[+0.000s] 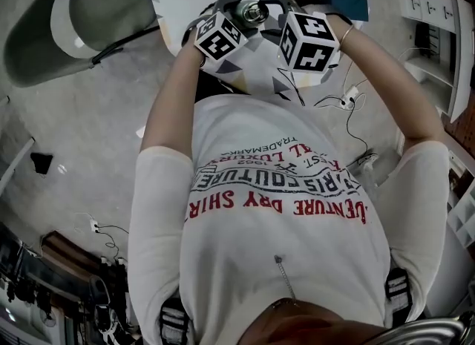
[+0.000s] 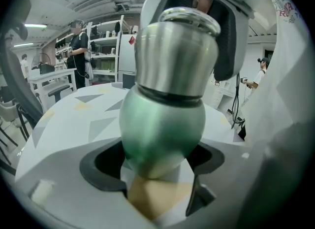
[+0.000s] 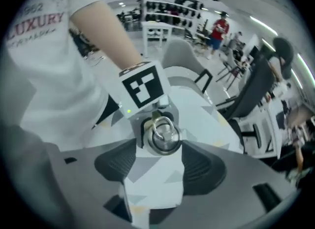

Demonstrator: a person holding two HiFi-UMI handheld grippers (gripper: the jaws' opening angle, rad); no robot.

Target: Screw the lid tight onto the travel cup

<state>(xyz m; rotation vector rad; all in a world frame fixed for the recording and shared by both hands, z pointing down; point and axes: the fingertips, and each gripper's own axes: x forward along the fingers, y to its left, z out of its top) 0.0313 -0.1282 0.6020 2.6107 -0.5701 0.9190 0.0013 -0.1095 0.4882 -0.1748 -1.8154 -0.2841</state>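
Left gripper (image 2: 158, 171) clamped on travel cup (image 2: 162, 129) body | right gripper (image 3: 157, 169) released, jaws wide, just short of lid (image 3: 162, 135) | imo centre on lid, pinch firm, then twist

Pretty cramped up at the hands: the left gripper (image 2: 152, 174) is clamped on the travel cup (image 2: 162, 124), and the right gripper's (image 3: 160, 161) spread jaws sit right up at the steel lid (image 3: 163, 135), so nothing else fits between the two; the person's torso (image 1: 282, 210) walls off the near side. The white table (image 2: 74, 119) past the cup is bare, so that way's open; a grey chair (image 1: 82, 17) stands off to its left.
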